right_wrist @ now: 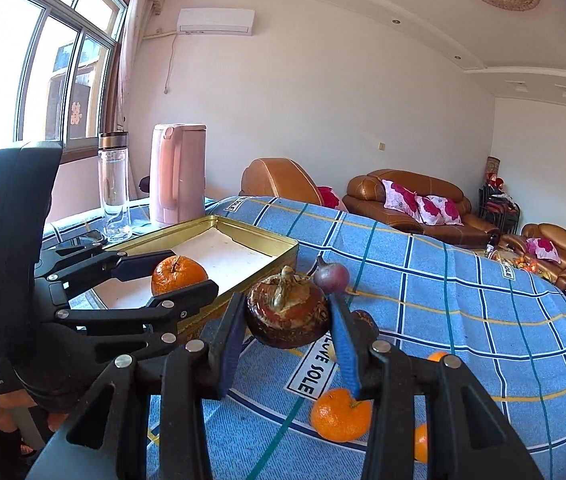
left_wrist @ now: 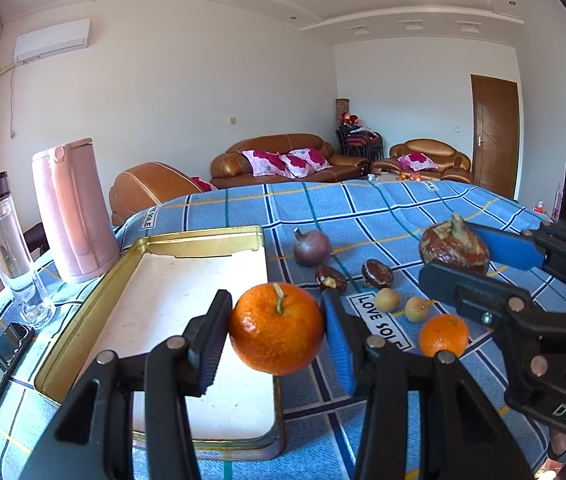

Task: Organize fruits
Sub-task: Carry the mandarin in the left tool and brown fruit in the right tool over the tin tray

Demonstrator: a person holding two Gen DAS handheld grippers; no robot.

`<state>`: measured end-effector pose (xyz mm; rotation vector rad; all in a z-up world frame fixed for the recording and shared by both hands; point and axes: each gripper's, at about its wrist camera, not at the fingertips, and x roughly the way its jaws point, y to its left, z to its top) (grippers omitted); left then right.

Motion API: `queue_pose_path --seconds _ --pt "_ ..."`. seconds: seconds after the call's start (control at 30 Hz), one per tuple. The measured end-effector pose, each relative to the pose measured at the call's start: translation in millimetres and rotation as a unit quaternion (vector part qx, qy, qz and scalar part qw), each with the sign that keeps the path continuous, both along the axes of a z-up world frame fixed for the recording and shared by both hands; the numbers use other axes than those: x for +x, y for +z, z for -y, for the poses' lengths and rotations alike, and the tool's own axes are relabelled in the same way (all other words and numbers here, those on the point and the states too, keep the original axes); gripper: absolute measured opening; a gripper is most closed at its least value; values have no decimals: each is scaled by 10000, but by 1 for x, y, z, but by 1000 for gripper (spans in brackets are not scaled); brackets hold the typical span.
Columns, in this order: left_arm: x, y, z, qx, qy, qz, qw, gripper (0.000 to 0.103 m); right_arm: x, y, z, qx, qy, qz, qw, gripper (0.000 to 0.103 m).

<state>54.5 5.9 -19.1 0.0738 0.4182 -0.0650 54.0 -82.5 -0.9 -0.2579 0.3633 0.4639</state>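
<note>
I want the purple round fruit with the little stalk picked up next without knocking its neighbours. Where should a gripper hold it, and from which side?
Grip the purple fruit across its round middle, below the stalk, coming from above: it lies free on the tablecloth, while the dark fruits crowd its near side.

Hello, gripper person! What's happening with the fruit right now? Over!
Left gripper holds orange over tin tray. Right gripper holds brown fruit. Nothing blocking tray.

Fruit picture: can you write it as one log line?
left gripper: holds orange | right gripper: holds brown fruit | tin tray: no fruit inside
</note>
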Motion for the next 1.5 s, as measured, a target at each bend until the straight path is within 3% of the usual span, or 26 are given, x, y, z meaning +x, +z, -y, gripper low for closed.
queue_pose_path --seconds 1.0,1.5 --pt "-1 24 -29 161 460 370 9981 48 11 22 -42 8 364 361 9987 43" --pt "15 24 -50 313 673 255 9969 48 27 24 -63 24 574 252 9980 43"
